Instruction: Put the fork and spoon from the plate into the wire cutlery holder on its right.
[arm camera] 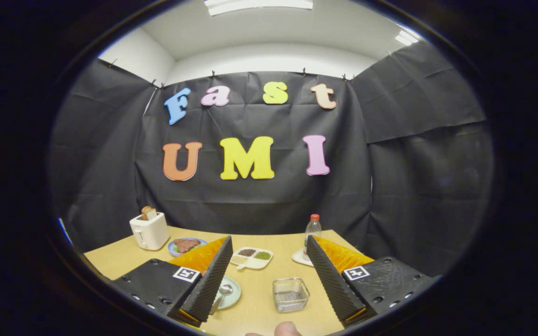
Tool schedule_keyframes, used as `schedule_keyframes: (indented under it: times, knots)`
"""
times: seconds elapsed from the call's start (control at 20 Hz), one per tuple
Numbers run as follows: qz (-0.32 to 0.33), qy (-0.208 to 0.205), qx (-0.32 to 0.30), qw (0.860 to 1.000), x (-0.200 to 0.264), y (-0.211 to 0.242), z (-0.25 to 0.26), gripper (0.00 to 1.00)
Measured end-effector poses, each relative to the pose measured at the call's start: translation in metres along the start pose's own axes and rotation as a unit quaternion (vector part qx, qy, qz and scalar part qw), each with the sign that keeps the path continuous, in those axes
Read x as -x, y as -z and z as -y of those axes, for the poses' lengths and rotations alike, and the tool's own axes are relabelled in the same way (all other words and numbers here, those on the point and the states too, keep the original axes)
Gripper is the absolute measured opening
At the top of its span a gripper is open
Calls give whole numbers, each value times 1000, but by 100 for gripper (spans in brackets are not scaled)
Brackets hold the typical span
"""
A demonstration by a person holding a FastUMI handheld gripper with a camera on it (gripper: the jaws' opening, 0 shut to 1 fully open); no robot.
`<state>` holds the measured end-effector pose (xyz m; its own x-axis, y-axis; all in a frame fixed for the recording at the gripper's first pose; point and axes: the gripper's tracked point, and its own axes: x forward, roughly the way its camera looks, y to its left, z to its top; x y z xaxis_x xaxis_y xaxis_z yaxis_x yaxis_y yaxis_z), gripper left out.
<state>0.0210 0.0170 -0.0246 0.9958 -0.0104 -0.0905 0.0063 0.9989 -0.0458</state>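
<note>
wire cutlery holder [290, 294] between released claw [269, 261] fingers, spoon [221, 295] and plate [230, 293] half hidden

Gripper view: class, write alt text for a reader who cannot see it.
The gripper hovers with fingers open above a light wooden table, with a square wire cutlery holder between them. A pale green plate holding a metal spoon sits beside the left finger.

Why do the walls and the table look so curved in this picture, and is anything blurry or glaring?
In the gripper view, the fisheye lens bows the table and the cloth walls outward. Ceiling lights glare white overhead. The open gripper, wire cutlery holder and spoon on the plate look fairly sharp; the fingertip nearest the lens is soft.
</note>
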Motion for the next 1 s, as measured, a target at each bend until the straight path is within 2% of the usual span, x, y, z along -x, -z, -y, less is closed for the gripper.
schedule_keyframes:
  times: [0.3, 0.55, 0.85, 1.0]
  knots:
    - [-17, -13, 17, 1000, -5, 12, -13, 95]
    - [-88, -54, 49, 993, -26, 49, -56, 95]
    - [-226, -87, 84, 967, -53, 120, -107, 96]
    - [-292, -97, 78, 948, -57, 154, -123, 96]
